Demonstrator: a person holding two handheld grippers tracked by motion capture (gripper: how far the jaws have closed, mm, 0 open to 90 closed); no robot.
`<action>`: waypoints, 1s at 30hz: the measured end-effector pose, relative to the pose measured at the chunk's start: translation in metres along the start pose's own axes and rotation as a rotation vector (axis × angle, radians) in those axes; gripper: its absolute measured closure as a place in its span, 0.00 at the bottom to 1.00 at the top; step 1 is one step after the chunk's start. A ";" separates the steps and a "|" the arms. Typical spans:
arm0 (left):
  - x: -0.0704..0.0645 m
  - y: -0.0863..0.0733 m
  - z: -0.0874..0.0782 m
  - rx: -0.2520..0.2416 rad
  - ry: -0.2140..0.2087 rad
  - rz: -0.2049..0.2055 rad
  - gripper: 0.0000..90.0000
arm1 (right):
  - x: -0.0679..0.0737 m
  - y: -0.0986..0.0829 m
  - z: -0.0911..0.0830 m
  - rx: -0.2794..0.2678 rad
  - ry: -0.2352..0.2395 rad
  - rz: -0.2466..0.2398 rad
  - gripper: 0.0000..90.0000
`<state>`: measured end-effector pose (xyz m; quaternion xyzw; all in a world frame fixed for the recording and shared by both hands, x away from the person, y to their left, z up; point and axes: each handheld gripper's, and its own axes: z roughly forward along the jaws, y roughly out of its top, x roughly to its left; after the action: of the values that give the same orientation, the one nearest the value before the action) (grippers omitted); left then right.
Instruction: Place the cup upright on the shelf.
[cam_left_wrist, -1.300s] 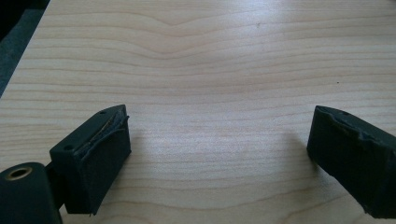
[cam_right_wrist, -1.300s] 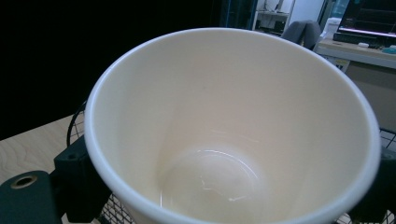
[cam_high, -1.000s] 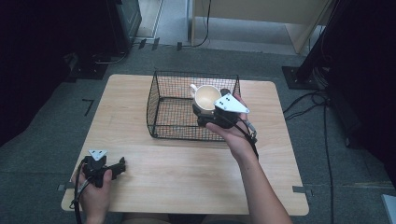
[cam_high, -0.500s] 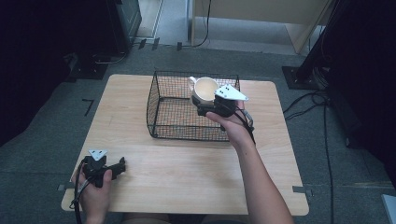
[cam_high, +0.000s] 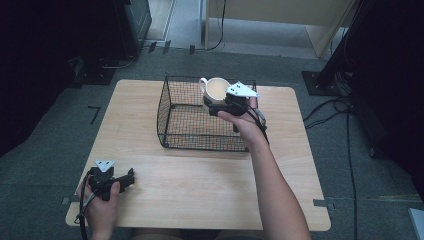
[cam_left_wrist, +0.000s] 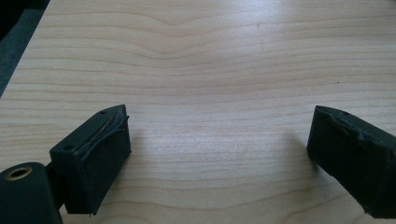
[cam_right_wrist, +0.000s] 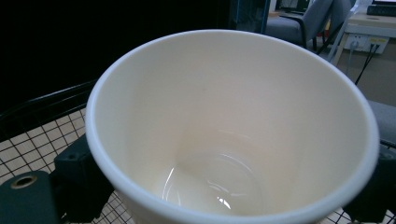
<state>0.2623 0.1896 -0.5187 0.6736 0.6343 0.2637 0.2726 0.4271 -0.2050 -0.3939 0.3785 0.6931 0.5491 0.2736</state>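
Reaching forward, right tongs (cam_high: 220, 102) grip cup (cam_high: 216, 88) above basket (cam_high: 170, 112)

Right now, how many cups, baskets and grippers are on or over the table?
Cream cup: 1
Black wire basket: 1
Grippers: 2, the left gripper and the right gripper
Total: 4

I am reading no text, label, brand, number or sign on anything my cameras are showing.
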 end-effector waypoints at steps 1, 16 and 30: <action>0.000 0.000 0.000 0.000 -0.001 -0.002 0.07 | -0.001 -0.001 0.002 0.002 0.001 0.001 0.10; -0.001 0.000 0.000 0.001 -0.006 0.003 0.07 | -0.012 -0.026 0.033 0.102 -0.005 0.010 0.10; -0.001 0.000 0.000 0.002 -0.006 0.004 0.07 | -0.018 -0.046 0.051 0.271 -0.003 -0.009 0.10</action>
<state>0.2627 0.1890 -0.5187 0.6759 0.6325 0.2615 0.2735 0.4676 -0.1969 -0.4519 0.4096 0.7622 0.4487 0.2234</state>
